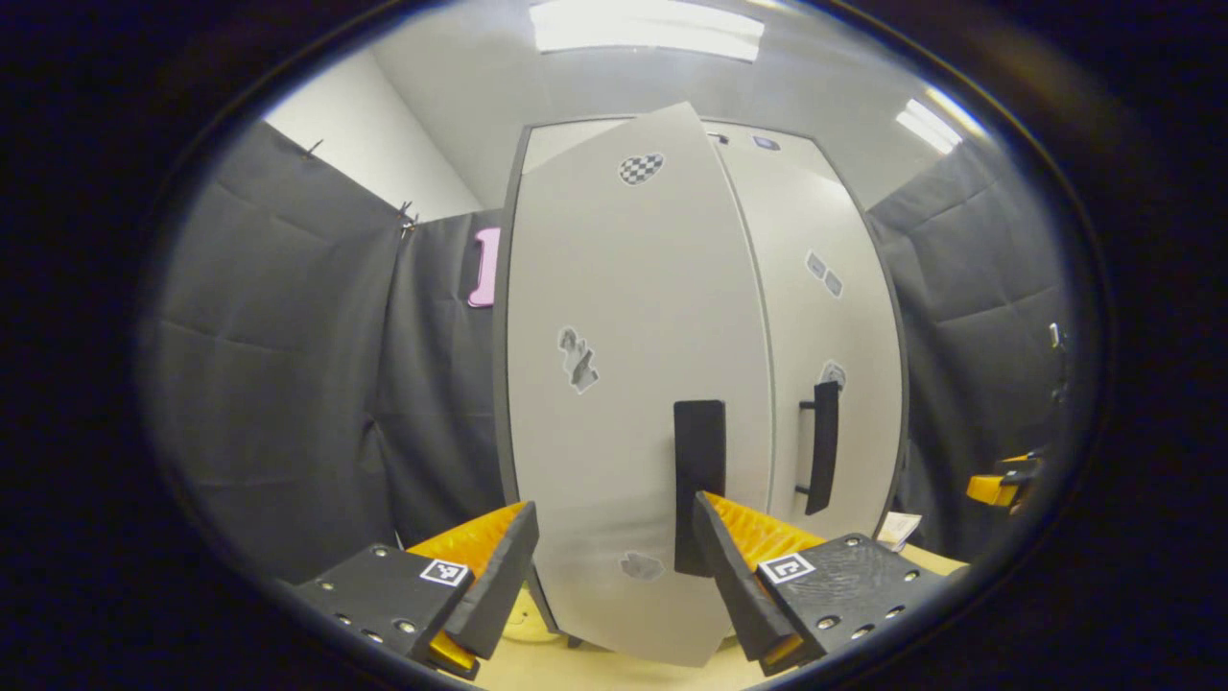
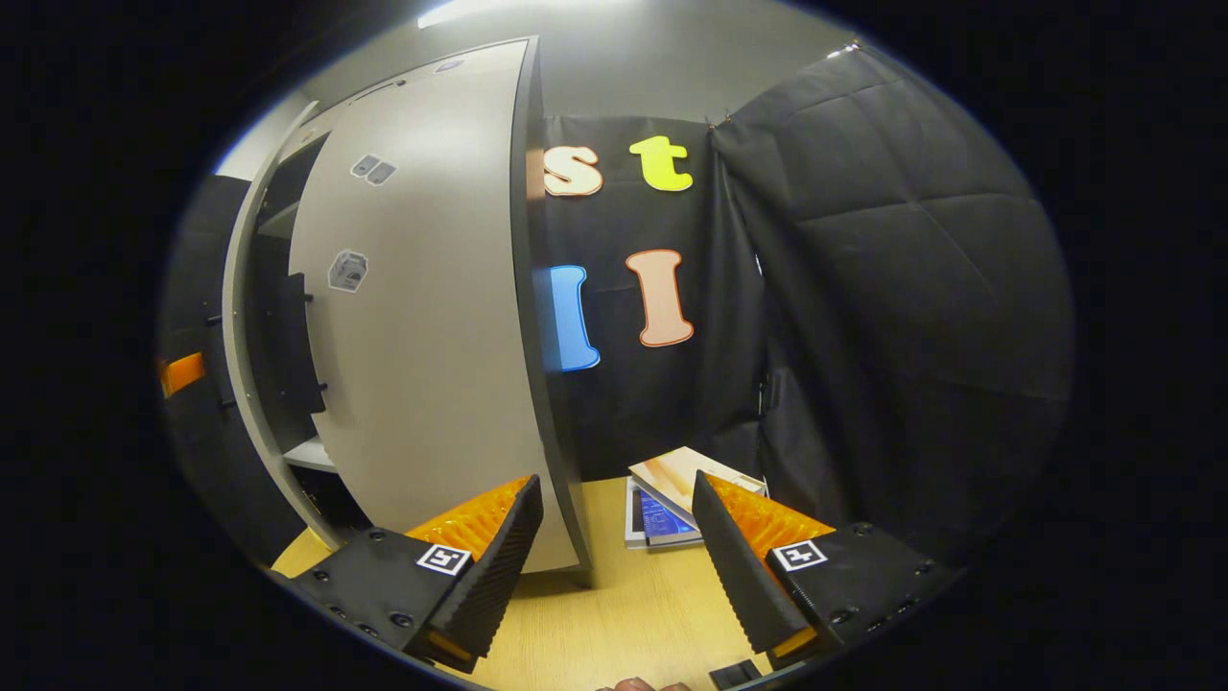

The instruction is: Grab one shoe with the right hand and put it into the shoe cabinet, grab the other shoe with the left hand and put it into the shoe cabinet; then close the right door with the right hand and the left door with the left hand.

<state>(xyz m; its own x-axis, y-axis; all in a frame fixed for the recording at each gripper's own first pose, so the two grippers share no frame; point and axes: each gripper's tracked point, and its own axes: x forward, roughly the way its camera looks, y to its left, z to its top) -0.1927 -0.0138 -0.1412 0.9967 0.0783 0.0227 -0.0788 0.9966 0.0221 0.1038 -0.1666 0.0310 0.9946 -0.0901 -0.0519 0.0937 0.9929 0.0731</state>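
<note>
The shoes are out of sight in both views, so they are presumably already inside the shoe cabinet [image 1: 672,288], and the step in hand looks like the last one: closing the left door. In the left gripper view the left tool [image 1: 614,566] sits just in front of the left door [image 1: 624,384] with its fingers apart and nothing between them; the door's black handle [image 1: 698,480] stands just above the tool's right-hand finger, near it, though whether finger and door touch cannot be told. The left door is still swung partly out, its free edge standing proud of the right door [image 1: 825,317], which lies flush in the cabinet frame with its own handle [image 1: 822,446] beside the seam. In the right gripper view the right tool [image 2: 619,566] is held off to the side over the wooden surface [image 2: 624,614], fingers apart and empty, with the right door [image 2: 422,336] closed just ahead of it and the left door's dark inner side and a shelf visible past it. Some booklets [image 2: 672,499] lie on the surface near the booth wall. The next move, as I judge it, calls for the left tool to press flat on the door panel near the handle and push steadily until the door meets the frame, keeping the fingers clear of the closing seam.
</note>
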